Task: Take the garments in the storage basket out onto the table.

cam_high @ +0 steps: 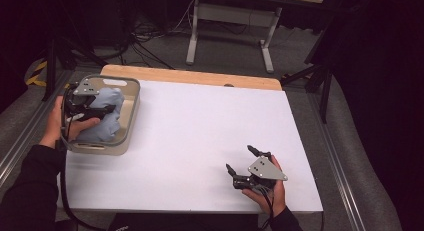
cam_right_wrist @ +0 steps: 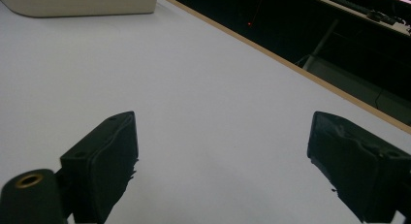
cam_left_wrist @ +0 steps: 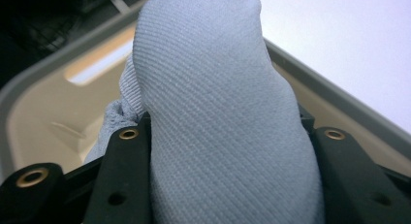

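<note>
At the far left of the white surface (cam_high: pixel 200 136) sits a beige plastic basket (cam_high: pixel 131 122) with a grey rim and cut-out handles. Inside it lies a light blue cloth (cam_high: pixel 107 116), bunched up and rising above the rim. The left claw (cam_high: pixel 102 111) reaches over the basket from its left side, held by a hand (cam_high: pixel 56 122) in a dark sleeve, and it is clenched on the cloth. In the left gripper view the ribbed blue cloth (cam_left_wrist: pixel 218 117) bulges up between the two black jaws, pressed on both sides, with the basket's beige inner wall (cam_left_wrist: pixel 43 112) and grey rim behind it and the white surface beyond at the right.

The right claw (cam_high: pixel 245 161) rests near the near right corner of the surface, well apart from the basket, held by the other hand (cam_high: pixel 270 191). Its jaws stand wide apart and released, with nothing between them. The right gripper view looks across the bare white surface (cam_right_wrist: pixel 194 88) toward a corner of the basket (cam_right_wrist: pixel 82 3) at the far left, with the surface's wooden edge (cam_right_wrist: pixel 271 52) running diagonally at the right.
</note>
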Available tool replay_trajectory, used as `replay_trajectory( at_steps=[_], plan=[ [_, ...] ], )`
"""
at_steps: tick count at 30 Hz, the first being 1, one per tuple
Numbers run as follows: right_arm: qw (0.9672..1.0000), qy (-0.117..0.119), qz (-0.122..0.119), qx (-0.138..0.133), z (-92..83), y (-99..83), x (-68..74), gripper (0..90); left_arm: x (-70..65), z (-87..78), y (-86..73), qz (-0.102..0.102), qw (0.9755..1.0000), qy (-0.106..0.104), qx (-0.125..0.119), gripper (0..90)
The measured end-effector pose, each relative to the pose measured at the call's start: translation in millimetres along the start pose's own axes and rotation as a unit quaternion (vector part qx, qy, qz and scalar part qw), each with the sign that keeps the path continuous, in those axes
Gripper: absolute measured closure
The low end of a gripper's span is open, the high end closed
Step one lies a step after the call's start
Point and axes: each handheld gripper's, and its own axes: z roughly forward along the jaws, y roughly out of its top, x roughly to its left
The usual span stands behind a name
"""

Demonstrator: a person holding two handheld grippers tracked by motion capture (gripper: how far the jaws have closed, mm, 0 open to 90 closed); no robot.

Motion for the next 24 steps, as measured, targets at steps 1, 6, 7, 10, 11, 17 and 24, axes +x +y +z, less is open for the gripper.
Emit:
replay_trajectory(
  at_steps=[1,6,7,10,11,17,24],
  plan=[
    [1.0,0.0,0.0,-0.001,-0.2,0.1,-0.1,11.2,-0.6,-1.0,0.5,-0.002,1.0,0.0,-0.007,53.4],
    [1.0,-0.002,0.003,-0.004,-1.0,0.3,-1.2,11.3,-8.4,-10.1,7.6,0.0,0.9988,0.011,-0.048,53.5],
    [1.0,-0.003,0.003,-0.003,-1.1,0.3,-1.4,11.3,-9.8,-11.8,9.7,0.0,0.9986,0.009,-0.052,53.4],
    [1.0,-0.003,0.004,-0.004,-1.4,0.3,-1.9,11.3,-14.3,-17.3,16.3,0.003,0.9974,0.013,-0.07,53.5],
    [1.0,-0.005,0.004,-0.005,-1.6,0.4,-2.1,11.3,-16.6,-20.0,19.6,0.003,0.9968,0.012,-0.079,53.4],
    [1.0,-0.008,0.004,-0.004,-2.1,0.3,-3.1,11.4,-32.4,-29.4,35.0,0.017,0.9933,0.006,-0.114,53.4],
    [0.9999,-0.01,0.006,-0.006,-3.1,0.5,-4.1,11.5,-56.0,-33.0,49.0,0.036,0.9893,-0.02,-0.14,53.4]
  ],
)
